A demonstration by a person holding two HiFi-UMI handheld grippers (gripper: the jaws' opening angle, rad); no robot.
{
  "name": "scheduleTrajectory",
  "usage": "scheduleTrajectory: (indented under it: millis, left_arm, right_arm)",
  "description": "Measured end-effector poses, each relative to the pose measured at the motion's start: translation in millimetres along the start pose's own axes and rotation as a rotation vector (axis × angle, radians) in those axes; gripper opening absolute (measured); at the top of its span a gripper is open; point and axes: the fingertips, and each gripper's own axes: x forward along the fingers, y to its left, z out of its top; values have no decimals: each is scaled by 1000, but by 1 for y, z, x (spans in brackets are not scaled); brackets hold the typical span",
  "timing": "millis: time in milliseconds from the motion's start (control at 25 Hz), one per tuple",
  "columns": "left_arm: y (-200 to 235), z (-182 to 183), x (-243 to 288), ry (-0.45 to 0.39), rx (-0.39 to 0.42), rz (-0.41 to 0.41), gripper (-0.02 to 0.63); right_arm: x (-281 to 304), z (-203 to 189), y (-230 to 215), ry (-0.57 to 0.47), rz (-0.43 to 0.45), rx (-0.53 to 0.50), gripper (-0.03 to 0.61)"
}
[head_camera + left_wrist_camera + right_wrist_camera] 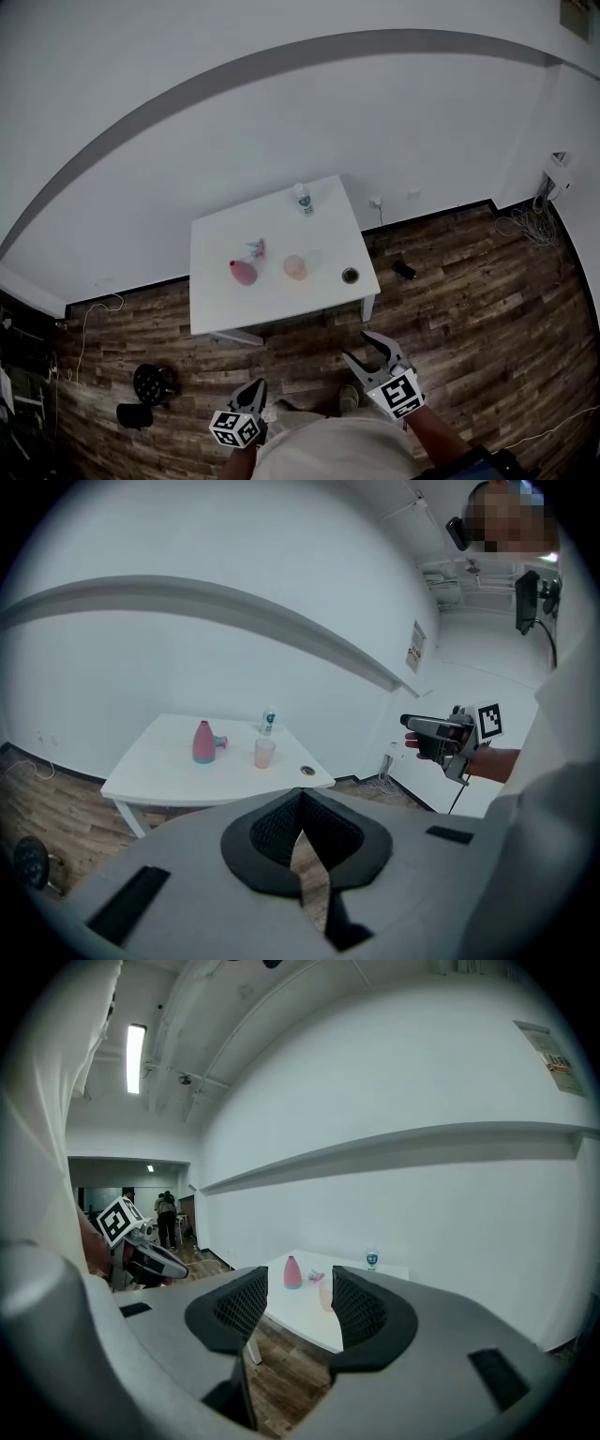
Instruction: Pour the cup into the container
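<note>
A white table [216, 300] stands ahead on the wood floor. On it are a translucent pinkish cup [295, 267], a pink bottle-shaped container [244, 272] and a small dark round dish [350, 275]. Both grippers are well short of the table, held near the person's body. My left gripper [255, 386] has its jaws together with nothing in them; its own view shows the left gripper [302, 794] aimed at the table with the cup [264, 753] far off. My right gripper [364, 345] stands open and empty. Through the right gripper [300, 1283] I see the container [292, 1272], and the cup is partly hidden behind one jaw.
A small white bottle [303, 199] stands at the table's far edge, and a small pink-and-blue item [255, 249] lies beside the container. On the floor are a black round object [150, 380], a small black thing [403, 269] and cables [530, 225]. People stand far back [167, 1213].
</note>
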Motion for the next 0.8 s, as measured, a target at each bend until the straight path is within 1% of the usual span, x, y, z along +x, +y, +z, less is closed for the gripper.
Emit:
scheduleTrajectory:
  millis: [280,480,800]
  left_arm:
    - [6,-12,-4,5,-24,4,11]
    - [10,-16,-3,-2,-39,-1,11]
    - [9,-22,6,10,-44,-37,11]
  right_arm:
    - [3,-9,11,28,15,-4,196]
    - [4,-13,22,52,20,-30,196]
    - [4,-23,35,95,6,-51,196]
